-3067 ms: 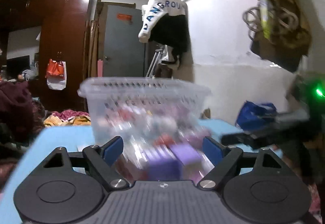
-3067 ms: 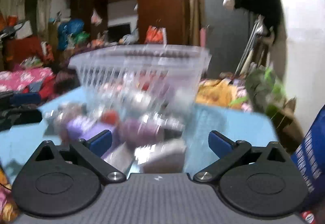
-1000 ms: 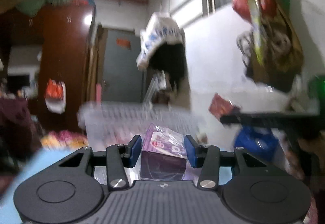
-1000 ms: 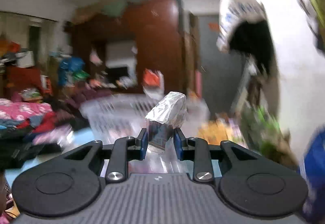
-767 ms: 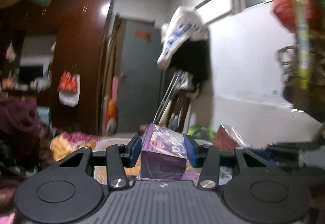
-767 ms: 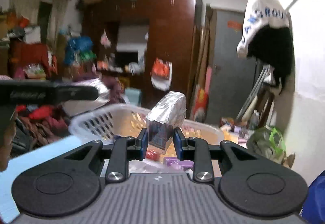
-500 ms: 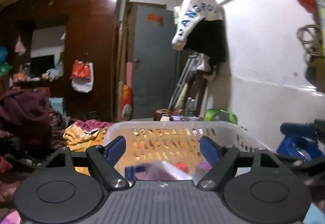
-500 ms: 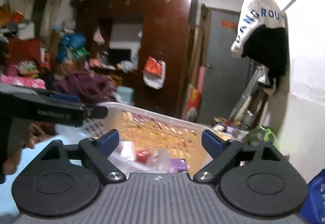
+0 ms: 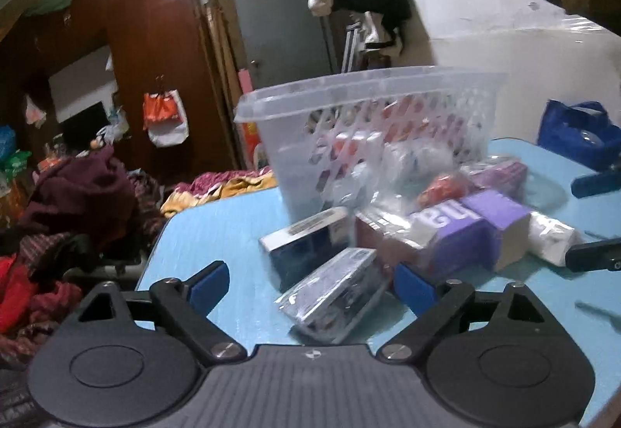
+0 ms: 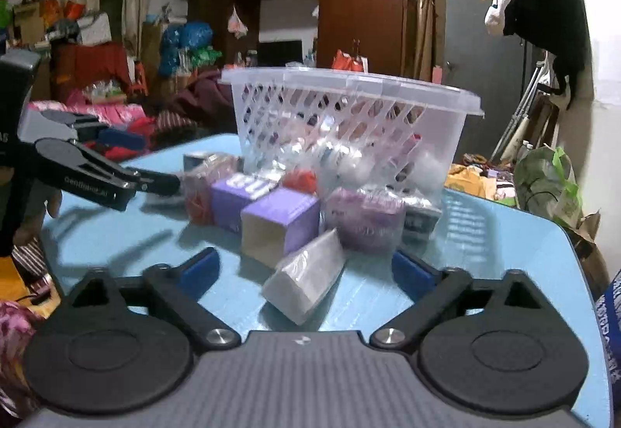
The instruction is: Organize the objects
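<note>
A clear plastic basket (image 9: 372,125) holding several packets stands on the blue table (image 9: 217,234); it also shows in the right wrist view (image 10: 349,129). Several wrapped packets lie in front of it. My left gripper (image 9: 310,286) is open and empty, low over a clear-wrapped dark box (image 9: 333,301); a dark blue box (image 9: 306,241) and a purple box (image 9: 481,226) lie beyond. My right gripper (image 10: 306,270) is open and empty around a white wrapped packet (image 10: 306,276), near a purple box (image 10: 279,226) and a purple pouch (image 10: 365,218).
The other gripper shows at the left of the right wrist view (image 10: 97,175) and at the right edge of the left wrist view (image 9: 594,253). The table's left edge (image 9: 155,253) drops to piled clothes (image 9: 58,214). A blue bag (image 9: 578,133) sits at the right.
Both grippers carried packets up over the basket, opened and let them go inside. Both have since dropped back low over the table in front of the basket, open and empty.
</note>
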`<state>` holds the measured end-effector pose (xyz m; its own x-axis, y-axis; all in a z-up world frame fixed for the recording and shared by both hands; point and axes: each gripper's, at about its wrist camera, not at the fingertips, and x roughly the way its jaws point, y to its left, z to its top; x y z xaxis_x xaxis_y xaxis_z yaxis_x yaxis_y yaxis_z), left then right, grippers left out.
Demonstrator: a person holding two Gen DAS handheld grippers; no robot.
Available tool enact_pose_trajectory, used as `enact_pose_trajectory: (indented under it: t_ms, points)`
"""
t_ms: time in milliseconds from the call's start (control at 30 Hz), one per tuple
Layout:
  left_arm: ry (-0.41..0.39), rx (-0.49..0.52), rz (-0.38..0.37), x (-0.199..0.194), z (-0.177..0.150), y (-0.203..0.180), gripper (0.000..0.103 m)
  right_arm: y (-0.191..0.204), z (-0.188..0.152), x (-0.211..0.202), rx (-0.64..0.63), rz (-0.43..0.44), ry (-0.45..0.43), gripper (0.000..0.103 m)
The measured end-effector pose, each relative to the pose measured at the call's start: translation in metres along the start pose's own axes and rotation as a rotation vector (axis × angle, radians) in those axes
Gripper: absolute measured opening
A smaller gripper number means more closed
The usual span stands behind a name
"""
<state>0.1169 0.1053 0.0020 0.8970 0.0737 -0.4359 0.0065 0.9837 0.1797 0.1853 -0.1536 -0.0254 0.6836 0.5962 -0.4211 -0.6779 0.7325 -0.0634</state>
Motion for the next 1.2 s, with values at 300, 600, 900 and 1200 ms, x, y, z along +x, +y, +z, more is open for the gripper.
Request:
enact_pose_trajectory:
  t_ms: [300,600,900,1200]
  points:
    - [0.093,-0.027,-0.051,0.021,0.003,0.005,0.09,0.001,-0.011,0.001,0.019,0.027,0.067,0.063]
    - [0.096,-0.013,-0.059,0.018,-0.002,0.002,0.058,-0.001,-0.016,-0.002,0.043,0.028,0.074,0.047]
    - [0.017,-0.11,-0.098,0.008,-0.005,0.019,0.052,-0.004,-0.018,-0.012,0.061,0.002,-0.009,0.046]
    - [-0.055,-0.166,-0.096,-0.001,-0.008,0.027,0.051,0.0,-0.019,-0.021,0.031,-0.031,-0.046,0.045]
